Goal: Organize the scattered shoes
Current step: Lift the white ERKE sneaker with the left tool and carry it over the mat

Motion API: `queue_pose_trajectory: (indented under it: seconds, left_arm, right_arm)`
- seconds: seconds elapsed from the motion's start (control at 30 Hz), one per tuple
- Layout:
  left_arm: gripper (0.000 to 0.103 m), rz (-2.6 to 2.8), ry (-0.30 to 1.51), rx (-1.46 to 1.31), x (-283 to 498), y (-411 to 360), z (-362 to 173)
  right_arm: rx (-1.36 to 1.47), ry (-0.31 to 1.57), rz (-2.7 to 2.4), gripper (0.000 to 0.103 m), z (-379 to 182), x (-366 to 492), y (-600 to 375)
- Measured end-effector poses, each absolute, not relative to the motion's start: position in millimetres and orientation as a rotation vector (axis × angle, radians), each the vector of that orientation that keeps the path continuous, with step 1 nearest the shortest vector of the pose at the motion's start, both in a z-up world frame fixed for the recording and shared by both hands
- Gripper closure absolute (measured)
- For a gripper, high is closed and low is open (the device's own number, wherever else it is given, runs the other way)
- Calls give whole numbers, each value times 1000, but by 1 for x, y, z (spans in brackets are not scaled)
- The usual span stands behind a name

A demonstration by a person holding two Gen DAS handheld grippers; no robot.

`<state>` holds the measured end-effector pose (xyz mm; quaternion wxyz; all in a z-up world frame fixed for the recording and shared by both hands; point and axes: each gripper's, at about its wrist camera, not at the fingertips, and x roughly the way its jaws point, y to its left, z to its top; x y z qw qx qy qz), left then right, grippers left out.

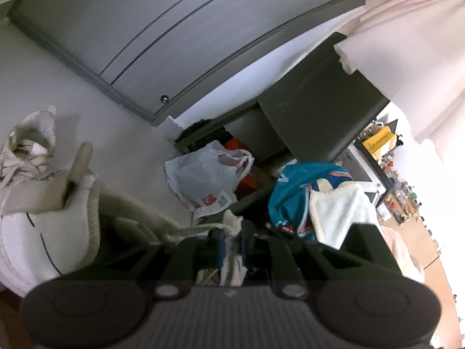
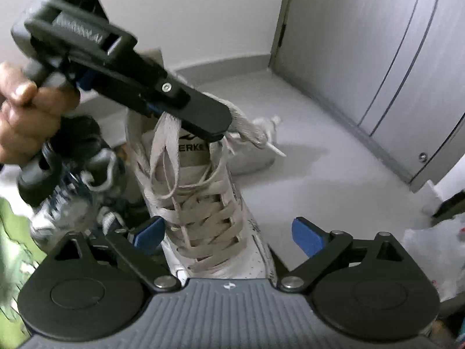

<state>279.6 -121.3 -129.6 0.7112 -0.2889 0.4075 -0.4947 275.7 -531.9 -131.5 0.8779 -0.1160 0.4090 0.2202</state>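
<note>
The white shoe point(image 2: 209, 218) stood low in the middle of the right wrist frame, toe toward the camera, its beige laces point(image 2: 165, 151) drawn upward. The left gripper point(image 2: 215, 125), coming in from the upper left with a hand point(image 2: 26, 116) on its grip, was clamped tight on those laces. In its own view the lace point(image 1: 231, 241) ran between its closed pads. The right gripper point(image 2: 229, 237) stood wide, its blue pads point(image 2: 306, 237) on either side of the shoe without touching. A dark shoe point(image 2: 84, 174) lay at left, a second pale shoe point(image 2: 255, 151) behind. The floor point(image 2: 319, 180) was grey.
</note>
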Motion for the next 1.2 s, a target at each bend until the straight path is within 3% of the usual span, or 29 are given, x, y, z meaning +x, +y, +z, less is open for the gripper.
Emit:
queue_pose_trajectory:
  seconds: [0.4,1.2]
  left_arm:
    - [93,-1115,914,-630,273,-115,-132]
    - [93,-1169,895,-672,253,-96,-123]
  right_arm:
    - [-353,843,587,6,-122,251,-507]
    - [-113,956,781,3,-153,294,-517]
